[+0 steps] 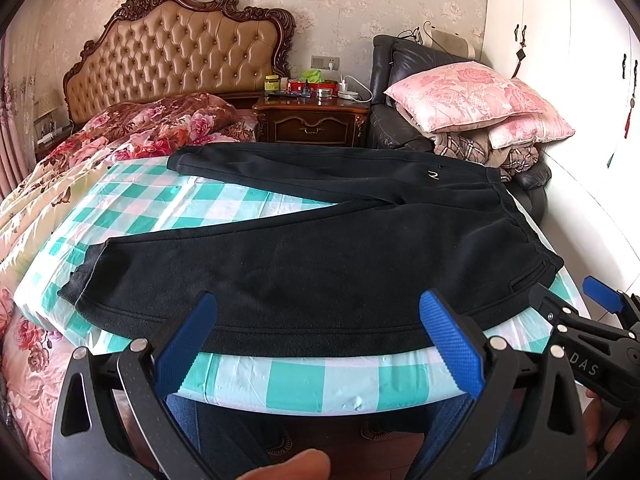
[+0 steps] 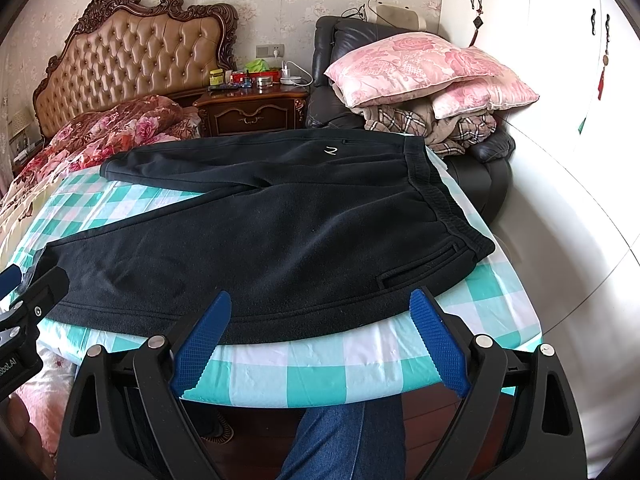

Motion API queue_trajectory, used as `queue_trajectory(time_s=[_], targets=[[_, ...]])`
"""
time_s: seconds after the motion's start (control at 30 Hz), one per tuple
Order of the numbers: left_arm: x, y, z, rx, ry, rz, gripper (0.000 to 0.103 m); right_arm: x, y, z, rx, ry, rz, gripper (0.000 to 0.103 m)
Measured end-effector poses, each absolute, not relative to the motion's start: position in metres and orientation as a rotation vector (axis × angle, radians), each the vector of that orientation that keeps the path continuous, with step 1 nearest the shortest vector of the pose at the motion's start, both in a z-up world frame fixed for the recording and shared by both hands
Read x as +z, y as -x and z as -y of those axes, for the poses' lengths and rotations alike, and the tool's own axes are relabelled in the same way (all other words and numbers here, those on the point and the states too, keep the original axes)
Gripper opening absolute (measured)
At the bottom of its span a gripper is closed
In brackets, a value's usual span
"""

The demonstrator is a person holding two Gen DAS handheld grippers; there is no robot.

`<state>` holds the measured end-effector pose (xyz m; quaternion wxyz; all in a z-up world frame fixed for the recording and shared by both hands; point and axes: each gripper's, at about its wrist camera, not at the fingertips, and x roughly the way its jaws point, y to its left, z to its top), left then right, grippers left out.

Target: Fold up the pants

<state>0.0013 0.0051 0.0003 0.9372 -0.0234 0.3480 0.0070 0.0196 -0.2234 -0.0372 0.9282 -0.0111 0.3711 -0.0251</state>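
Black fleece pants lie flat on a teal-and-white checked sheet, legs spread apart to the left, waistband at the right. They also show in the right wrist view. My left gripper is open and empty, hovering at the near edge over the near leg. My right gripper is open and empty at the near edge, close to the pocket and waistband end. The right gripper also shows in the left wrist view; the left gripper shows at the left edge of the right wrist view.
The checked sheet covers the foot of a bed with a tufted headboard and floral quilt. A cluttered nightstand and a dark armchair piled with pink pillows stand behind. White wardrobe at right. A person's jeans-clad legs are below.
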Motion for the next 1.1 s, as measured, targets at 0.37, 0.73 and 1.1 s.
queue_trajectory(time_s=[0.37, 0.73, 1.1], targets=[[0.000, -0.001, -0.006, 0.014, 0.049, -0.710, 0.102, -0.038, -0.020, 0.223, -0.052, 0.023, -0.761, 0.088], [-0.005, -0.003, -0.002, 0.006, 0.056, -0.720, 0.102, -0.045, -0.022, 0.227, -0.051, 0.017, -0.775, 0.088], [-0.052, -0.048, -0.028, -0.090, 0.200, -0.805, 0.102, -0.040, -0.122, 0.304, 0.024, -0.164, -0.882, 0.088]])
